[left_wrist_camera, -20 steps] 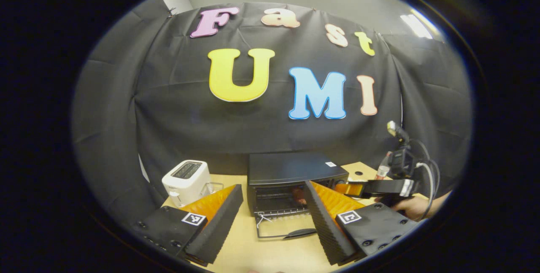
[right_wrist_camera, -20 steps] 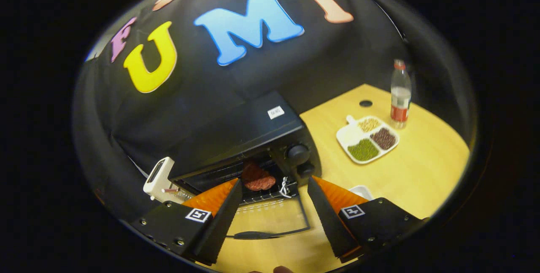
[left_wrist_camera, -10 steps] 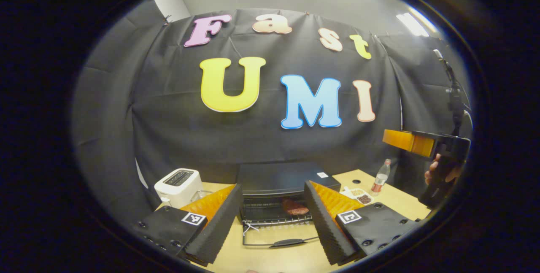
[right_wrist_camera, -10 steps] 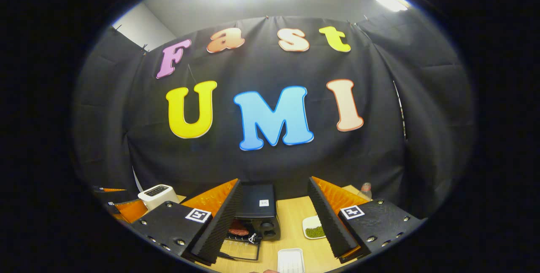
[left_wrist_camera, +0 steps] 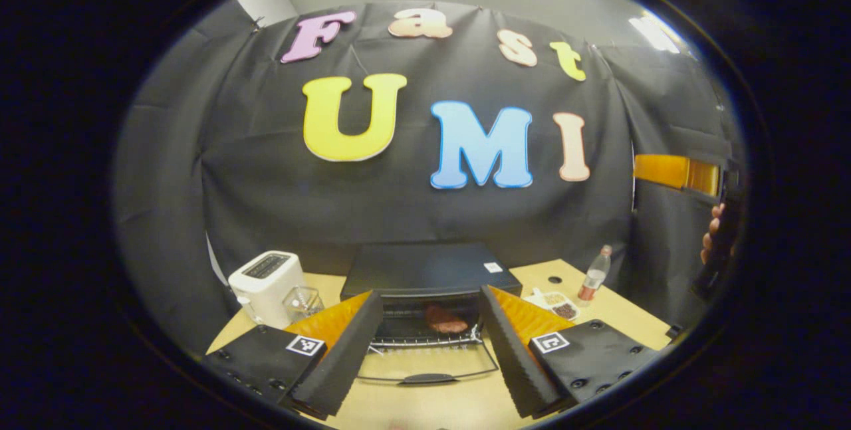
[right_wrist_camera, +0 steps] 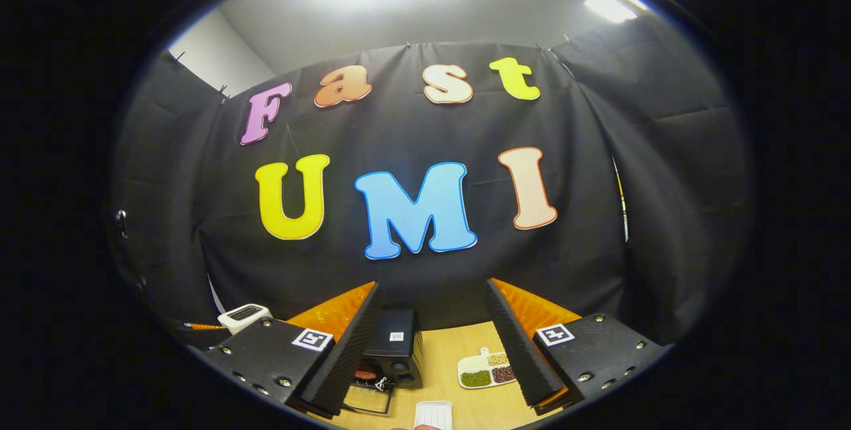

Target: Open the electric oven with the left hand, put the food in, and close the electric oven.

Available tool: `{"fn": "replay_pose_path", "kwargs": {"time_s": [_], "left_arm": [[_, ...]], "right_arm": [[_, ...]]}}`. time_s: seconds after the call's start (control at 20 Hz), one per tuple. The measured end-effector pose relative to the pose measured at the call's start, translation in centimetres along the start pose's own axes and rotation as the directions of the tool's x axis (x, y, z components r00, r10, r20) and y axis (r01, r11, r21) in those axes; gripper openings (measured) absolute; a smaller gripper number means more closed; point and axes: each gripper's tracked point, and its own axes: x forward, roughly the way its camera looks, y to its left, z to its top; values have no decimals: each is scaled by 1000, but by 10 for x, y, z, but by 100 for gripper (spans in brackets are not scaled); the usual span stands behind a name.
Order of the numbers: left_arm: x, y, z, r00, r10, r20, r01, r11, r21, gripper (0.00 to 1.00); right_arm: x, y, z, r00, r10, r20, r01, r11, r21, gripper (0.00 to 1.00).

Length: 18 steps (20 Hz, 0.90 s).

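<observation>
Closing remains: food [left_wrist_camera: 445, 319] lies on the rack inside the electric oven [left_wrist_camera: 429, 277], door [left_wrist_camera: 425, 369] dropped flat. Left gripper [left_wrist_camera: 431, 343] spread apart, empty, facing the door handle; right gripper [right_wrist_camera: 431, 350] likewise apart, raised well clear. Next: hook under the handle and swing up. Pale wooden surface [left_wrist_camera: 618, 310] also carries toaster [left_wrist_camera: 264, 280], bottle [left_wrist_camera: 595, 274], divided dish [right_wrist_camera: 485, 370]; black cloth walls behind.

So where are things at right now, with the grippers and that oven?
Left gripper open, empty, facing the oven. Right gripper open, raised. Food on the rack, door down. Nothing blocking the door.
</observation>
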Motion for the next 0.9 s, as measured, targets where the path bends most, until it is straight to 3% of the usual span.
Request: {"fn": "replay_pose_path", "kwargs": {"time_s": [0.1, 0.2, 0.35, 0.5, 0.9], "left_arm": [[10, -3, -32, 997, -2, -81, 4, 1000, 19, 95], [17, -11, -66, 984, -24, -174, 24, 1000, -1, 100], [25, -6, -113, 958, -7, -286, -7, 999, -45, 97], [31, 2, -155, 928, 18, -373, -30, 999, -27, 100], [40, -2, -254, 778, -41, -627, -19, 996, -89, 98]], "right_arm": [[1, -9, -2, 1000, -17, -7, 17, 1000, 17, 96], [3, -20, -4, 999, -35, -22, 35, 999, 24, 96], [0, -35, -1, 998, -57, -16, 57, 998, 15, 95], [-2, -44, 0, 997, -72, -16, 72, 997, -4, 96], [-8, -64, -11, 992, -112, -58, 112, 994, 4, 96]]}}
